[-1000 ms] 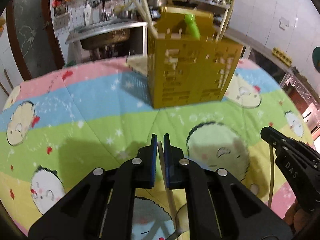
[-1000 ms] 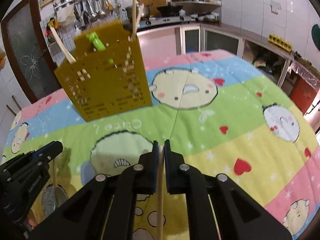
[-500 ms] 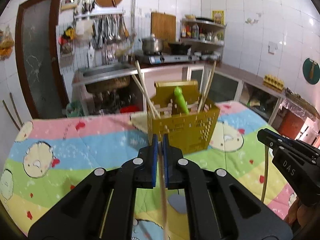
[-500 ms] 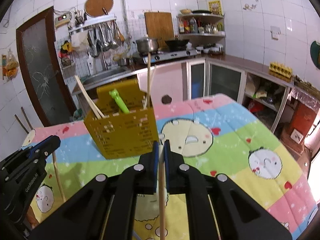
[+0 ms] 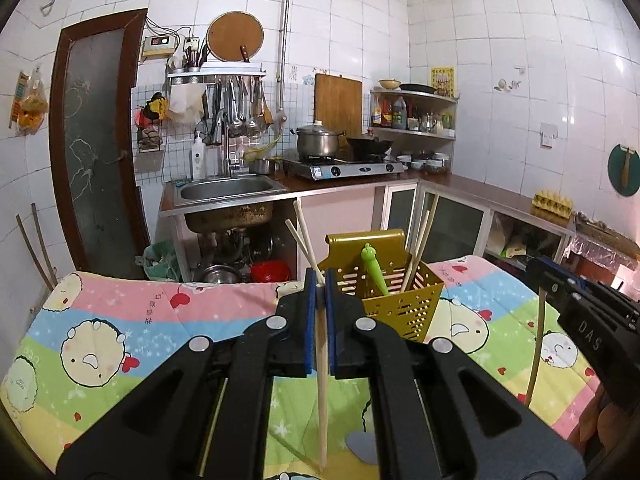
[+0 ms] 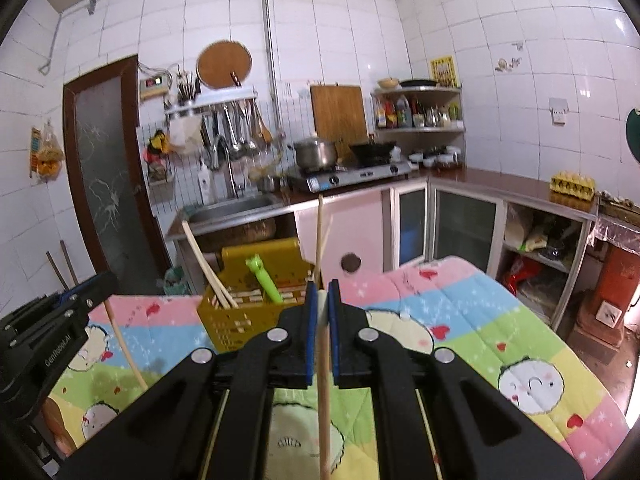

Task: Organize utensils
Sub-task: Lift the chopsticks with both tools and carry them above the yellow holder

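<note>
A yellow perforated utensil holder (image 5: 394, 300) stands on the cartoon-print cloth of the table (image 5: 120, 344); it also shows in the right wrist view (image 6: 248, 316). It holds several chopsticks and a green utensil (image 5: 374, 268). My left gripper (image 5: 319, 280) is shut on a wooden chopstick (image 5: 321, 384) that hangs down from the jaws, held high above the table. My right gripper (image 6: 322, 292) is shut on another wooden chopstick (image 6: 325, 392), also raised. Each gripper shows in the other's view, the right one (image 5: 544, 280) and the left one (image 6: 102, 284), with its chopstick hanging.
A grey spoon-like shape (image 5: 362, 444) lies on the cloth below my left gripper. Behind the table are a sink (image 5: 228, 188), a stove with pots (image 5: 344, 160), cabinets and a door (image 5: 100, 152).
Both grippers have lifted their chopsticks high above the table and drawn back; the holder now looks smaller and lower, and the kitchen wall fills the views.
</note>
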{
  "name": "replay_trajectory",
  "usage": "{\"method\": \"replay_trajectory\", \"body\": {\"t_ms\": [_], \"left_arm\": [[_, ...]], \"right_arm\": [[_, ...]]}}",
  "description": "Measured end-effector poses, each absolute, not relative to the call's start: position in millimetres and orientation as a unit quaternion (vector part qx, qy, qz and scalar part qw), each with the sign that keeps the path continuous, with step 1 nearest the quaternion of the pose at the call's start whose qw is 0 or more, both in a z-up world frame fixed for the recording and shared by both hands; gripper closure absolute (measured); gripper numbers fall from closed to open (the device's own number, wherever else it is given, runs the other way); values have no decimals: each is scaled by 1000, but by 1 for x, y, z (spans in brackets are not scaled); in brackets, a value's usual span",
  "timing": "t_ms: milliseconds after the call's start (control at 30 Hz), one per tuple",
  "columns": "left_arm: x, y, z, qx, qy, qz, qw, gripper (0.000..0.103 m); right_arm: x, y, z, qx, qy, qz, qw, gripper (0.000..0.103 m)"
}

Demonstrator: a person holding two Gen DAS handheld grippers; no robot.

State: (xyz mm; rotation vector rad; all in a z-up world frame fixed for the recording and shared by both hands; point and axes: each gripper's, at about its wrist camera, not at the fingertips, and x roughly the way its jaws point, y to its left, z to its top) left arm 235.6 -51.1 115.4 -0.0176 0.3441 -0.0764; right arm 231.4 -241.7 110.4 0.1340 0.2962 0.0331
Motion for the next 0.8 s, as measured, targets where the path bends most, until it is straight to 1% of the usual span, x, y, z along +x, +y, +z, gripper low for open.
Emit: {"method": "replay_trajectory", "body": {"t_ms": [300, 533, 800], "left_arm": [[239, -53, 116, 1, 155, -43, 987, 100], [243, -53, 113, 9, 154, -46, 987, 100], [240, -48, 125, 2, 142, -53, 988, 100]], "right_arm": [[248, -242, 107, 65, 118, 25, 990, 97], [258, -242, 100, 70, 119, 25, 990, 97], [262, -241, 102, 63, 109, 28, 992, 97]]}}
